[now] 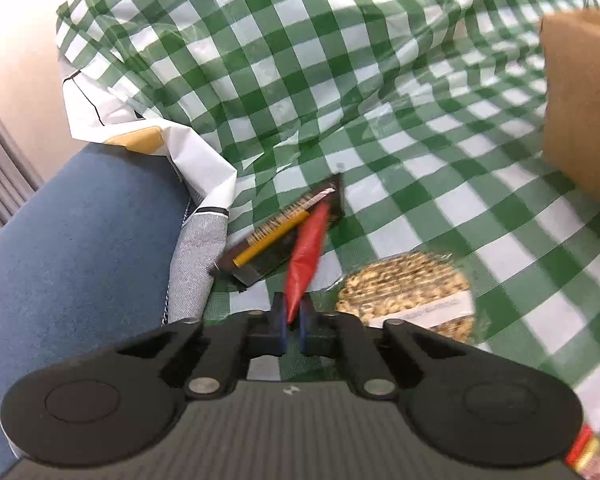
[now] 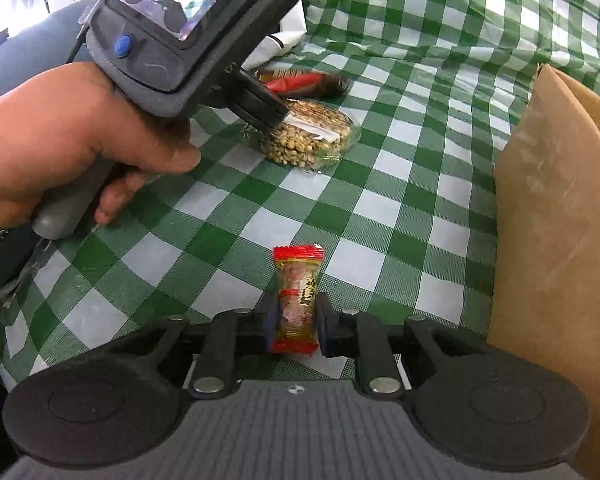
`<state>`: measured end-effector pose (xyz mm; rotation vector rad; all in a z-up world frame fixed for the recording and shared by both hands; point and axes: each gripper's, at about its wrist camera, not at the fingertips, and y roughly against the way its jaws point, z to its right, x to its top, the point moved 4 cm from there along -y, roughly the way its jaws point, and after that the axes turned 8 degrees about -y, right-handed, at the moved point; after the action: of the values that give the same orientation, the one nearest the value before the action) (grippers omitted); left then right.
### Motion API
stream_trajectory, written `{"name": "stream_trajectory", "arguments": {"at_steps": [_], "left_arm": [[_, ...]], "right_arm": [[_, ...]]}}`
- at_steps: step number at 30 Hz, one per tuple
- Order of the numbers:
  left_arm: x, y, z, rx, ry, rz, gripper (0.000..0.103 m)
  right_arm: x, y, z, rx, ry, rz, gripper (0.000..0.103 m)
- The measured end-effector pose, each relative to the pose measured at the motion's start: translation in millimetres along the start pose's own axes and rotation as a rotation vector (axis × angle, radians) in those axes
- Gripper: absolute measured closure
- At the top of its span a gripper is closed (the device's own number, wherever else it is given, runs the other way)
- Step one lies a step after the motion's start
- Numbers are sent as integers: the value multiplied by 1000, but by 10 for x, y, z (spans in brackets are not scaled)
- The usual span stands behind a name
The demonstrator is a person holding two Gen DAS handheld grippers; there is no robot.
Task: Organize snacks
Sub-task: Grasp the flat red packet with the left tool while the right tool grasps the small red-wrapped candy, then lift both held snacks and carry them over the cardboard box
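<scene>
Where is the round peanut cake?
The round peanut cake lies on the checked cloth, just right of the left gripper and next to its red packet.

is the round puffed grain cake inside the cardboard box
No, the grain cake lies in its clear wrapper on the checked cloth, well apart from the cardboard box at the right.

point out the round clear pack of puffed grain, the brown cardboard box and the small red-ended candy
round clear pack of puffed grain (image 2: 310, 136): right wrist view, on its top
brown cardboard box (image 2: 556, 240): right wrist view, on its near wall
small red-ended candy (image 2: 298, 296): right wrist view, on its clear middle
</scene>
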<state>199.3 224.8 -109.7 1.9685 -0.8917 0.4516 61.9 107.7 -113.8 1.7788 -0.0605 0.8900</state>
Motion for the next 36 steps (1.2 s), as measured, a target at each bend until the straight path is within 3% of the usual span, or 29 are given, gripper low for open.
{"name": "stream_trajectory", "arguments": {"at_steps": [4, 8, 11, 13, 15, 19, 20, 22, 24, 28, 30, 33, 36], "left_arm": [[-17, 228, -49, -31, 28, 4, 99], [-120, 553, -251, -120, 171, -13, 99], [-259, 806, -395, -283, 363, -48, 99], [-375, 923, -412, -396, 462, -95, 99], [-526, 991, -383, -506, 557, -174, 99], [-875, 993, -229, -725, 755, -385, 98], [-925, 971, -188, -743, 762, -431, 98], [-992, 922, -145, -700, 730, -523, 87], [-1004, 909, -173, -633, 712, -565, 82], [-831, 991, -239, -545, 663, -530, 80], [-727, 1024, -217, -506, 614, -506, 72], [-654, 1001, -173, -464, 553, -504, 63], [-660, 963, -115, -456, 524, -504, 62]], "right_arm": [[-3, 132, 14, 1, 5, 18, 84], [-34, 340, 43, 17, 1, 25, 84], [-66, 511, 62, 18, 13, 21, 84], [-102, 620, 75, 18, 1, -2, 84], [-163, 764, 70, 22, -36, 32, 84], [-397, 932, 19, 17, -6, 17, 84], [-458, 923, 13, 12, -11, 7, 84], [-537, 869, -5, 6, -31, -16, 84], [-571, 809, -18, 6, -41, -26, 84], [-634, 746, 2, 13, -33, -57, 83], [-641, 743, 22, 14, -37, -58, 83], [-629, 723, 46, 26, -59, -64, 81], [-643, 697, 62, 27, -61, -76, 80]]}}
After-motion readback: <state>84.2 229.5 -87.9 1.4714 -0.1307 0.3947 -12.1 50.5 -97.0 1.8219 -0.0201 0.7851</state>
